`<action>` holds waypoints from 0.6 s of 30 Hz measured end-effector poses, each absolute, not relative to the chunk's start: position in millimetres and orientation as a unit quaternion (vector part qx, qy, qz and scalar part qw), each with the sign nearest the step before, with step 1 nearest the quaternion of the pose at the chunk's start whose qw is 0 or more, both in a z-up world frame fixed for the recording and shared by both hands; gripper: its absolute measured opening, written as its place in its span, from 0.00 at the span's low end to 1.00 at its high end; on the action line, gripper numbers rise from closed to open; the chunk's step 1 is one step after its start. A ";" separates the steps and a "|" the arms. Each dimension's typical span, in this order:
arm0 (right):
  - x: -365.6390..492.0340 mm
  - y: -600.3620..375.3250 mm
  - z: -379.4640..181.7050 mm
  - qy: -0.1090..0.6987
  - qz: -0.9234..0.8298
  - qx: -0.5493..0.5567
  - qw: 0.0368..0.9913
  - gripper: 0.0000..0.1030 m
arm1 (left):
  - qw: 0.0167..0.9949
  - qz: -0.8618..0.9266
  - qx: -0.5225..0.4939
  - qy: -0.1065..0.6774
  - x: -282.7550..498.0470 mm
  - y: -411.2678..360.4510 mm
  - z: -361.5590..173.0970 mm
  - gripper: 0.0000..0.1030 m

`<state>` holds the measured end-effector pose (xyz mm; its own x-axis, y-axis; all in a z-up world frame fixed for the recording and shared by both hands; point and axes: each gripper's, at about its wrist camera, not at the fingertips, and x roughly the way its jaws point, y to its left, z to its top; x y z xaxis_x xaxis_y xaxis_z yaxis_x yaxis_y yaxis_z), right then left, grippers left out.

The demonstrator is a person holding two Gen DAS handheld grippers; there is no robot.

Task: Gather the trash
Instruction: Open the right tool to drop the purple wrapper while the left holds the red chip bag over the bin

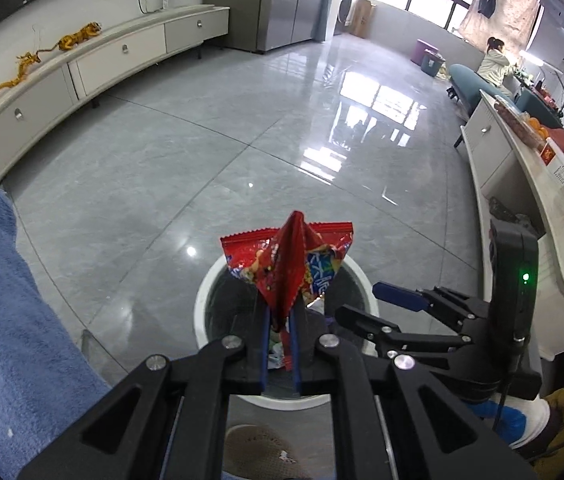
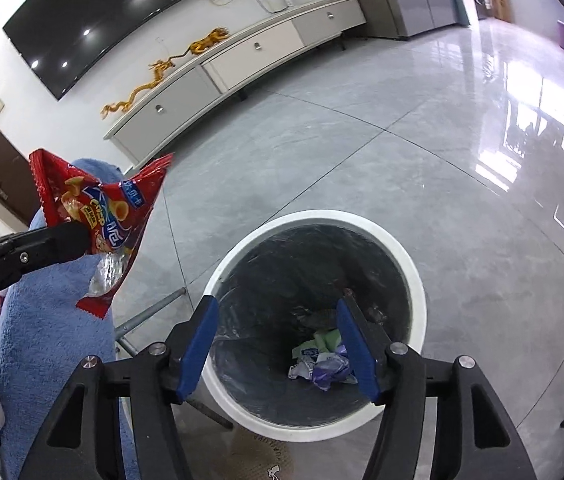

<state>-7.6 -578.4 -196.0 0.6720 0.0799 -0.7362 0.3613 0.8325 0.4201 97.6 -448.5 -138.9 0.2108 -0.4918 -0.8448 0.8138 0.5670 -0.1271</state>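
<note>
My left gripper (image 1: pixel 280 322) is shut on a red snack bag (image 1: pixel 287 262) and holds it just above the white round trash bin (image 1: pixel 202 300). In the right wrist view the bag (image 2: pixel 102 216) hangs from the left gripper's fingers (image 2: pixel 58 240), to the left of the bin (image 2: pixel 413 264). The bin has a black liner and holds several crumpled wrappers (image 2: pixel 321 360). My right gripper (image 2: pixel 278 344) is open and empty, its blue pads spread over the bin's mouth. It also shows in the left wrist view (image 1: pixel 365 304), at the bin's right.
A blue towel-covered seat (image 1: pixel 6 320) is at the left. A long white TV cabinet (image 1: pixel 82 68) with gold dragon ornaments lines the far wall. A white counter (image 1: pixel 521 184) runs along the right. A slipper (image 1: pixel 258 452) lies below the bin. Glossy grey floor tiles stretch ahead.
</note>
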 end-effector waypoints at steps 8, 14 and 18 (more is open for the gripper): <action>-16.4 -586.7 -190.9 0.388 -0.098 0.287 0.870 0.57 | 0.745 -0.447 0.166 0.466 96.9 -455.2 -140.6 0.09; -22.2 -585.1 -184.7 0.384 -0.103 0.286 0.872 0.58 | 0.736 -0.458 0.164 0.471 96.6 -457.9 -143.1 0.10; -23.1 -584.4 -184.0 0.385 -0.104 0.285 0.872 0.58 | 0.735 -0.457 0.162 0.474 97.8 -459.0 -143.7 0.10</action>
<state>-23.1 -584.4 -184.0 0.6823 0.0374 -0.7301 0.4013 0.8156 0.4168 97.8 -459.0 -143.7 0.1332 -0.5186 -0.8446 0.8251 0.5301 -0.1953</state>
